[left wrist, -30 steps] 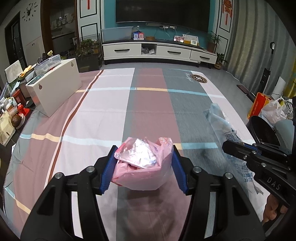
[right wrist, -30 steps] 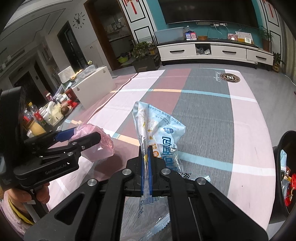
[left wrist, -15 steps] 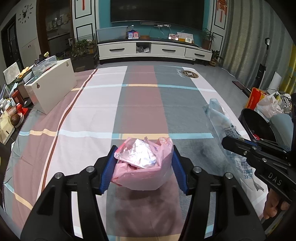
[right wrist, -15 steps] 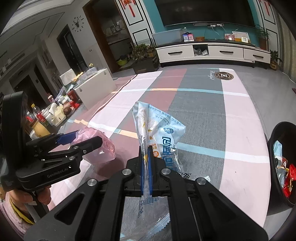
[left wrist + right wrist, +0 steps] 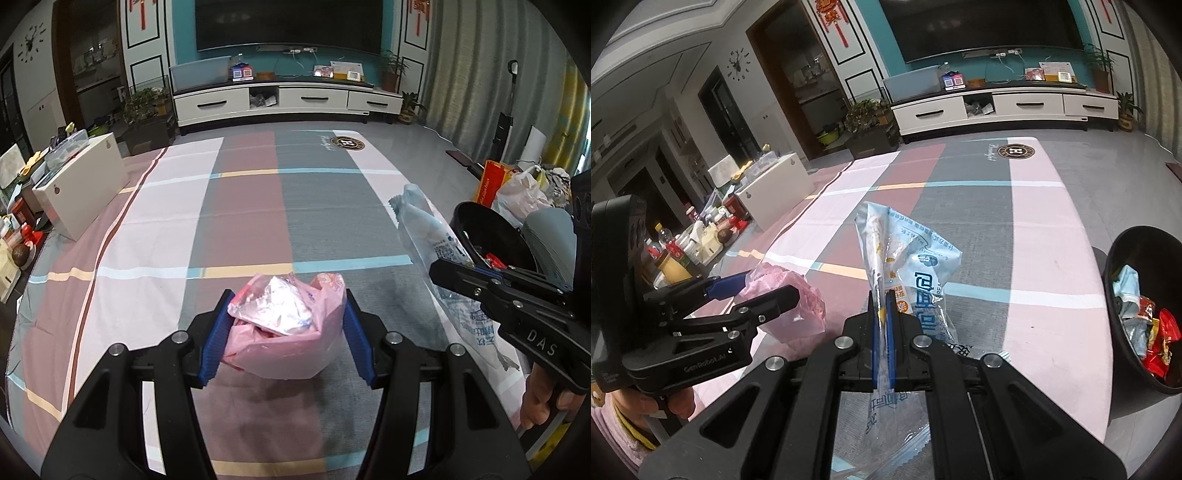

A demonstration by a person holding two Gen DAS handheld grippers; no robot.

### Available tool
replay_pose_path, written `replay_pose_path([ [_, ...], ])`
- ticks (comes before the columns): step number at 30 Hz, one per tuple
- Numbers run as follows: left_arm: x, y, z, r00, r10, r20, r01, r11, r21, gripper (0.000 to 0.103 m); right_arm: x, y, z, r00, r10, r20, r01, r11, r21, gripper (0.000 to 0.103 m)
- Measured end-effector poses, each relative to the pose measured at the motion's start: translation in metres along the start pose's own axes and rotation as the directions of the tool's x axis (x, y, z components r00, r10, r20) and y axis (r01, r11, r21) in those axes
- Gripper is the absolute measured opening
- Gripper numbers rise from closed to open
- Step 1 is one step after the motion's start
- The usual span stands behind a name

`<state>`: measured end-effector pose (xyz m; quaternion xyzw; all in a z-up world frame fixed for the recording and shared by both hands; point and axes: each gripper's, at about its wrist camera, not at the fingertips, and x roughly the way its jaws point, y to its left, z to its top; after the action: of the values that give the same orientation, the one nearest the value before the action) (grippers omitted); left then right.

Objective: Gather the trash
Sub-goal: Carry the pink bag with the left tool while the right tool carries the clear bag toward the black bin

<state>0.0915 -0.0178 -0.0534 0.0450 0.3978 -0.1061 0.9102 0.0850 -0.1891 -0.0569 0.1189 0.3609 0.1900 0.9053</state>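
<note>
Trash was held in both grippers above the table (image 5: 155,236), which was covered by a checked cloth in pink, grey and white. The left gripper (image 5: 286,332) had its blue-padded jaws pressed against the two sides of a crumpled pink plastic bag (image 5: 291,343), with silvery wrapping showing in the bag's open top. The bag hung just above the cloth, near the table's front edge. The right gripper (image 5: 882,328) had its jaws pinched tight on a pale blue-and-white snack wrapper (image 5: 912,273), which stood upright between them and trailed down below. Seen from the left wrist, that wrapper (image 5: 428,229) rose to the right of the pink bag, apart from it. A black bin (image 5: 1123,258) stood just beside the table's right edge, holding red and silver wrappers. A white box (image 5: 85,184) sat at the table's far left.
</note>
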Motion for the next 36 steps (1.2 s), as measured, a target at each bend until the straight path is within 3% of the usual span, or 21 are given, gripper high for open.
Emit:
replay_pose_path([
  [36, -0.001, -0.095, 0.016, 0.996, -0.095, 0.003, 0.093, 0.983, 0.158, 0.059, -0.065, -0.064, -0.013, 0.992, -0.021, 0.128, 0.002, 0.99, 0.14, 0.005],
])
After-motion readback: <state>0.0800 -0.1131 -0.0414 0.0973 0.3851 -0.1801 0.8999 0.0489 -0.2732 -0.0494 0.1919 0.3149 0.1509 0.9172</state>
